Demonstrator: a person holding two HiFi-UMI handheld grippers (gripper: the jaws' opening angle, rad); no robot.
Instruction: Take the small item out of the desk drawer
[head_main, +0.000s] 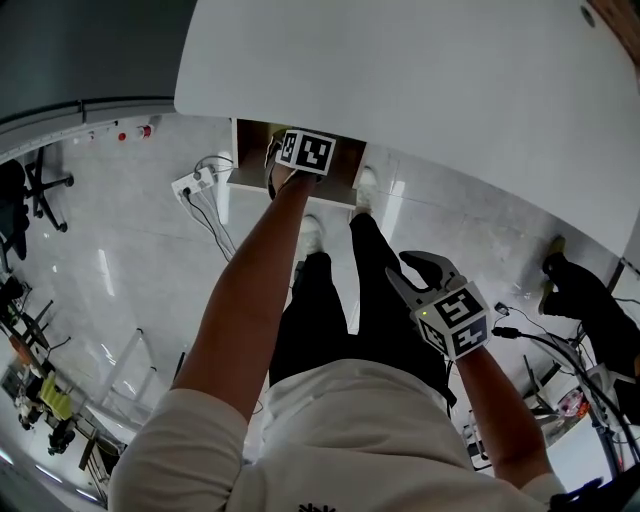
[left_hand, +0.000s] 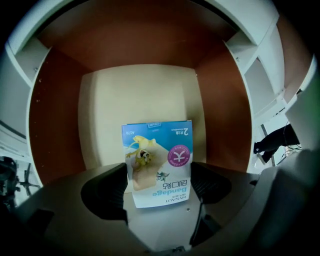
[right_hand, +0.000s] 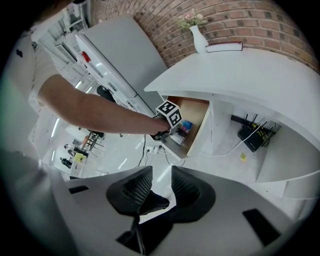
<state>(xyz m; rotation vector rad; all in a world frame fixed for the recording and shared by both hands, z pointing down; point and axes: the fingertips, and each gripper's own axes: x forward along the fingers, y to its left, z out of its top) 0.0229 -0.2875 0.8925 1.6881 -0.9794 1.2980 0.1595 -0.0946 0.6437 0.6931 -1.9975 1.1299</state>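
Plainly the left tool (left_hand: 159, 186) is clamped on the side edges of the bandage packet (left_hand: 157, 160), presumably to draw it out flat. The packet sits inside the open drawer (left_hand: 55, 120) under the white table (head_main: 420, 80). The brown drawer walls stand well clear on both sides, so a straight pull back looks unobstructed. The right tool (right_hand: 159, 187) hangs aside, jaws parted and empty.

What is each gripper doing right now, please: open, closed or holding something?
Left gripper: closed on the bandage box, inside the drawer.
Right gripper: slightly open, empty, away from the drawer.
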